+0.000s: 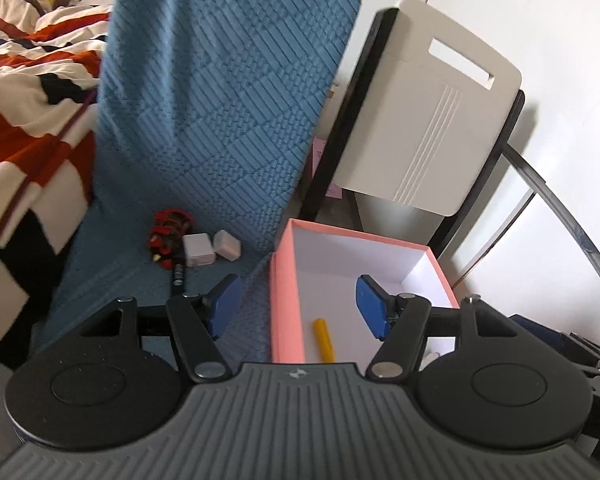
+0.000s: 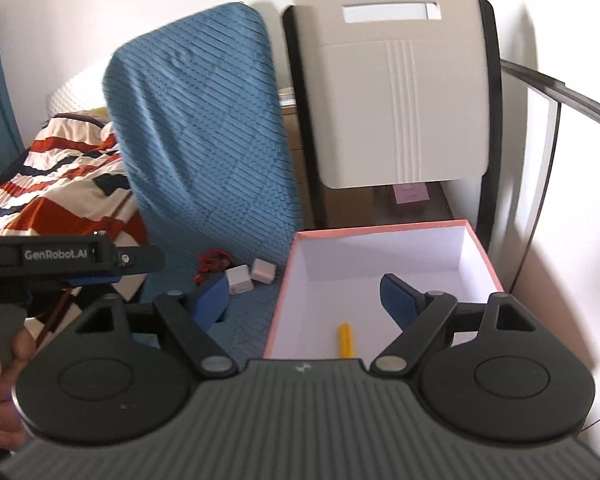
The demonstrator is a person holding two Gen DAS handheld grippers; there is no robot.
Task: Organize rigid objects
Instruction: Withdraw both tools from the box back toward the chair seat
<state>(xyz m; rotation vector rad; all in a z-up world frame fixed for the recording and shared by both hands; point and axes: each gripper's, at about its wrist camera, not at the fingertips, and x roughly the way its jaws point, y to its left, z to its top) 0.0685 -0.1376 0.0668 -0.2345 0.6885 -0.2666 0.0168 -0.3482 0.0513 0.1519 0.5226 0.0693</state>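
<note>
A pink box (image 1: 286,280) with a white inside sits on the blue-covered chair seat; it also shows in the right wrist view (image 2: 284,292). A yellow stick (image 1: 325,338) lies on its floor, also seen from the right (image 2: 345,340). Two white blocks (image 1: 198,249) (image 1: 227,244) and a red and black tangle (image 1: 168,236) lie left of the box, with a black item (image 1: 179,278) by them. My left gripper (image 1: 298,306) is open and empty over the box's left wall. My right gripper (image 2: 306,300) is open and empty over the same wall.
A blue quilted cover (image 1: 220,100) drapes the chair back behind the objects. A white chair back (image 1: 424,108) stands behind the box. A striped red, white and black blanket (image 1: 24,120) lies at the left. The left gripper's body (image 2: 60,258) shows at the right view's left edge.
</note>
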